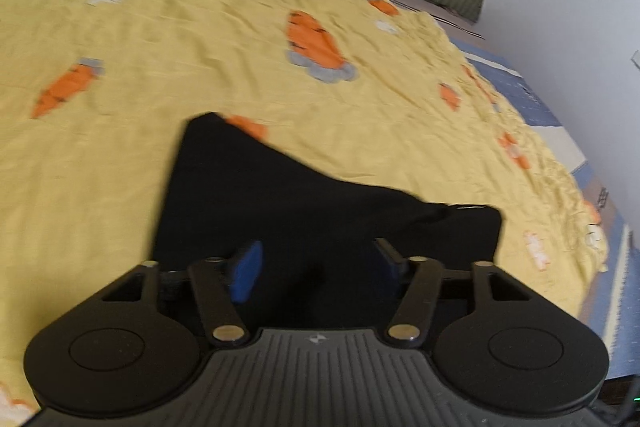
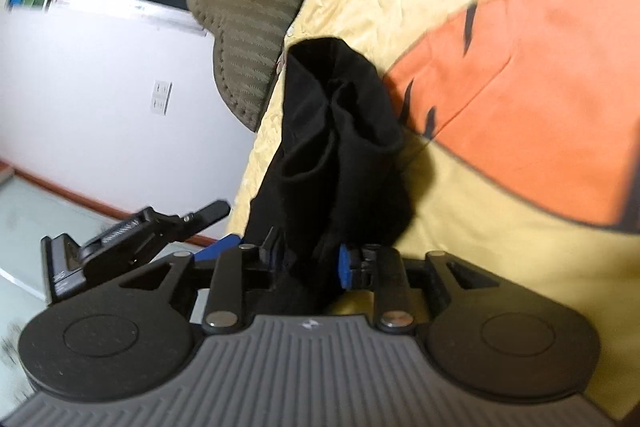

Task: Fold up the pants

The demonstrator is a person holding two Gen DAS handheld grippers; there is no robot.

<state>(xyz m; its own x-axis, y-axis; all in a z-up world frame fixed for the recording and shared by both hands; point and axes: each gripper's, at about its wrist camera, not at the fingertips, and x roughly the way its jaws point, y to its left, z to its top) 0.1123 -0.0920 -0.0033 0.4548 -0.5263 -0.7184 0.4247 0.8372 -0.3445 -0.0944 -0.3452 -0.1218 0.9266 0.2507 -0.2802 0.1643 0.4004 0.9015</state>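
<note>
Both of your grippers have black fabric between their blue-padded fingers. From the left wrist, the left gripper has its fingers fairly wide, with the black pants filling the gap; whether the pads are actually pinching the cloth cannot be told, because the fabric is dark and the frame is blurred. From the right wrist, the right gripper has its fingers drawn closer, and a bunched gather of the pants rises from between the blue pads, so it appears to be pinching that cloth.

The pants sit at the near edge of a yellow bedspread printed with orange carrots. From the left wrist they read as a dark, roughly flat panel, running from your fingers away toward the far left, with a second flap reaching to the right. Their long axis seems to run near to far, leaning left. From the right wrist the cloth is crumpled and lifted, running away from the fingers toward an olive ribbed blanket near the wall.

Judging by this, the fold looks underway but unfinished: the garment is gathered and uneven, not a neat stack. Flattening and at least one more fold likely remain.
</note>
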